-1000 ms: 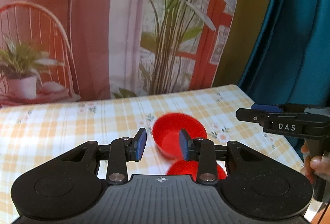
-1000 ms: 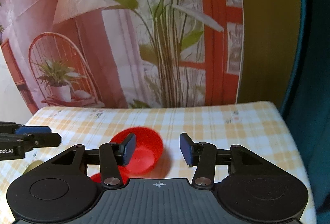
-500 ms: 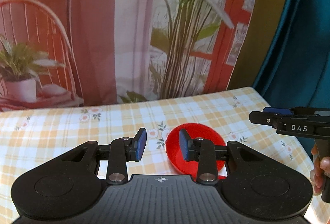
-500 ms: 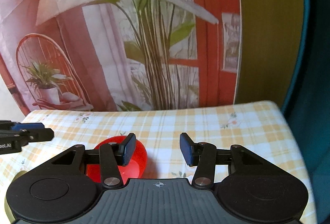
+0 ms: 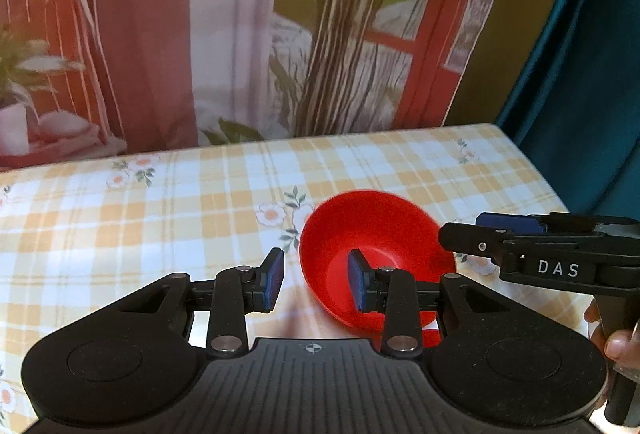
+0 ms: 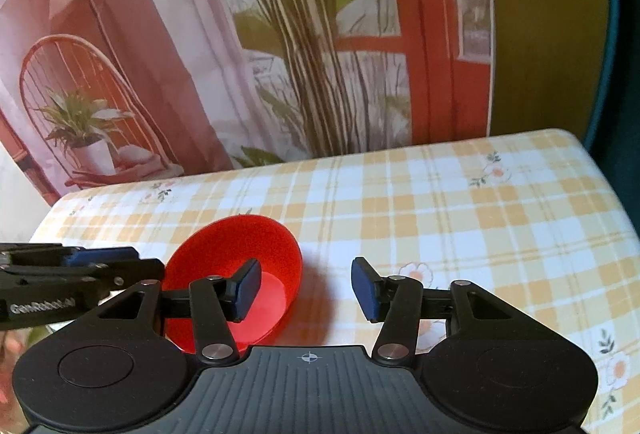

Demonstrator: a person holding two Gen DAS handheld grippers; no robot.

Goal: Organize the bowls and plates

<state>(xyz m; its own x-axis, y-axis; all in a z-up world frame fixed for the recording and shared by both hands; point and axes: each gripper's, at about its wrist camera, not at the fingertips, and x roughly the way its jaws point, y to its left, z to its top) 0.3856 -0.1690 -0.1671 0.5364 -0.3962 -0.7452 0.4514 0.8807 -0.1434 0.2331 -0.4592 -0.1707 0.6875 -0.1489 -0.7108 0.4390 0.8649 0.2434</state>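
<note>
A red bowl (image 5: 372, 234) sits tilted on the yellow checked tablecloth (image 5: 160, 218); it also shows in the right wrist view (image 6: 248, 246). My left gripper (image 5: 316, 280) is open and straddles the bowl's left rim, with its right finger inside the bowl. My right gripper (image 6: 306, 288) is open and straddles the bowl's right rim, with its left finger inside. A sliver of a second red dish (image 5: 430, 336) shows under the bowl, mostly hidden by my left gripper.
The printed backdrop (image 5: 240, 34) hangs along the table's far edge. A teal curtain (image 5: 580, 54) hangs past the table's right edge. The cloth (image 6: 460, 202) stretches to the right of the bowl.
Both grippers have dropped lower and closer to the red bowl, and each now has one finger inside it. Both have stayed open.
</note>
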